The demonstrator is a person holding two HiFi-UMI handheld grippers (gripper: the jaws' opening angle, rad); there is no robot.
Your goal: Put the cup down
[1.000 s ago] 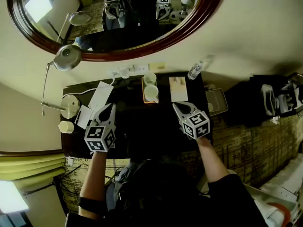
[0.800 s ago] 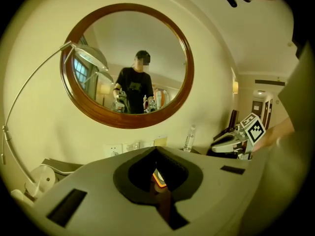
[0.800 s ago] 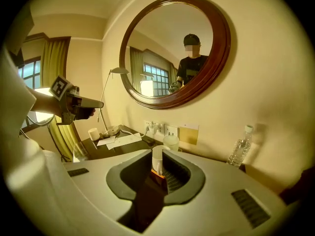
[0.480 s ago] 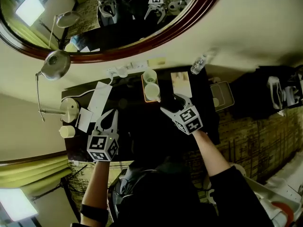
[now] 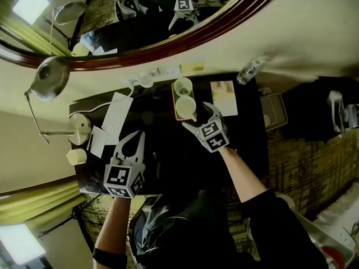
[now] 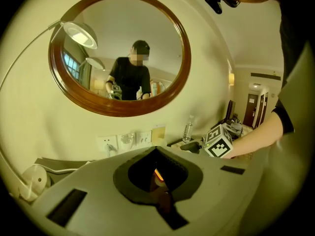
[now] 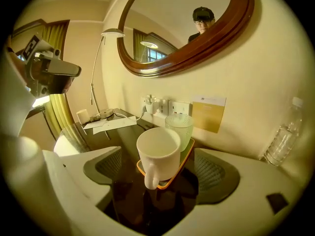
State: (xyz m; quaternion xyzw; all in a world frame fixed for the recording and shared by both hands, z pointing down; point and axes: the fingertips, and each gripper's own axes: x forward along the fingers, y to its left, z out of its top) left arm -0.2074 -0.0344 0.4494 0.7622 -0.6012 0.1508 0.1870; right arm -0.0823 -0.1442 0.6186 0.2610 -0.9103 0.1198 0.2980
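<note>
A white mug (image 7: 158,154) stands on an orange tray (image 7: 184,159) with its handle toward me, and a ribbed glass (image 7: 179,128) stands behind it. In the head view the mug (image 5: 185,106) and glass (image 5: 183,86) sit at the back middle of the dark desk (image 5: 162,144). My right gripper (image 5: 197,115) is just in front of the mug. Its jaws have just been opening and stand wide, and the pads (image 7: 214,173) touch nothing. My left gripper (image 5: 133,139) hovers over the desk's left front, shut and empty (image 6: 160,181).
A desk lamp's base (image 5: 78,129), papers (image 5: 115,114) and a small cream cup (image 5: 76,157) lie at the desk's left. A water bottle (image 5: 247,72) and a card (image 5: 224,91) are at the back right. Wall sockets and a round mirror (image 5: 140,15) are behind.
My right gripper has moved forward and left toward the tray, dropped lower, and gone from shut to wide open. The left gripper has sunk a little.
</note>
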